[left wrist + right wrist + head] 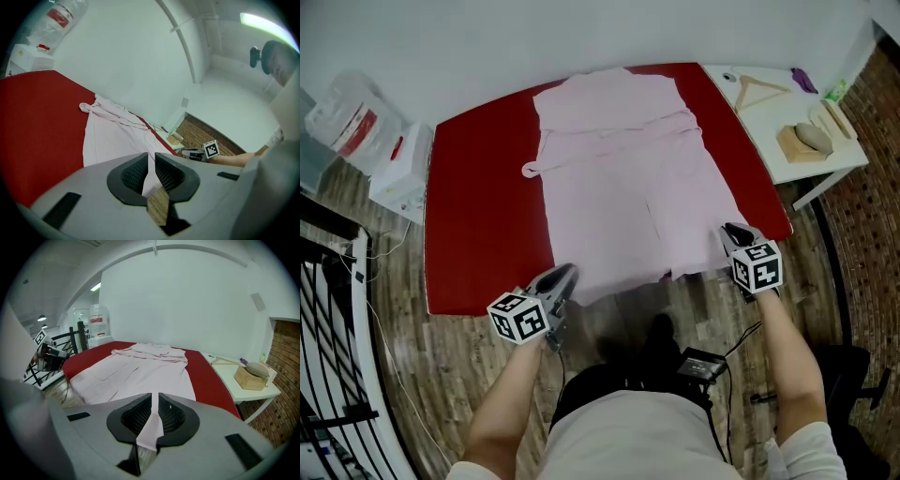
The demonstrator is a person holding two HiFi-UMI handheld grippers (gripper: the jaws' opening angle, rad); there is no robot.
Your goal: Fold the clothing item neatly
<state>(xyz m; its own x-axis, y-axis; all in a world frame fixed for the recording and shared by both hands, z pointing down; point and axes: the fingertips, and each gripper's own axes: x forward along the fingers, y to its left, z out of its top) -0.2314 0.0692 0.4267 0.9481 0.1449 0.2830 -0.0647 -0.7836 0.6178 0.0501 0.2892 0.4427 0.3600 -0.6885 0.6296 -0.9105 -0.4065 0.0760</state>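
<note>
A pale pink robe-like garment (619, 178) lies spread flat on the red table (478, 206), its hem hanging at the near edge. My left gripper (565, 274) is at the hem's near left corner, shut on a fold of the pink cloth. The left gripper view shows that cloth pinched between the pads (150, 171), with the garment (112, 136) stretching away. My right gripper (733, 232) is shut on the hem's near right corner. In the right gripper view, pink fabric runs between the pads (154, 413) and the garment (136, 371) lies beyond.
A white side table (769, 141) at the right carries a wooden hanger (759, 89) and a wooden block (806, 141). A plastic bag and white box (356, 122) stand at the left, with a black metal rack (328, 328) nearer. Wooden floor lies below me.
</note>
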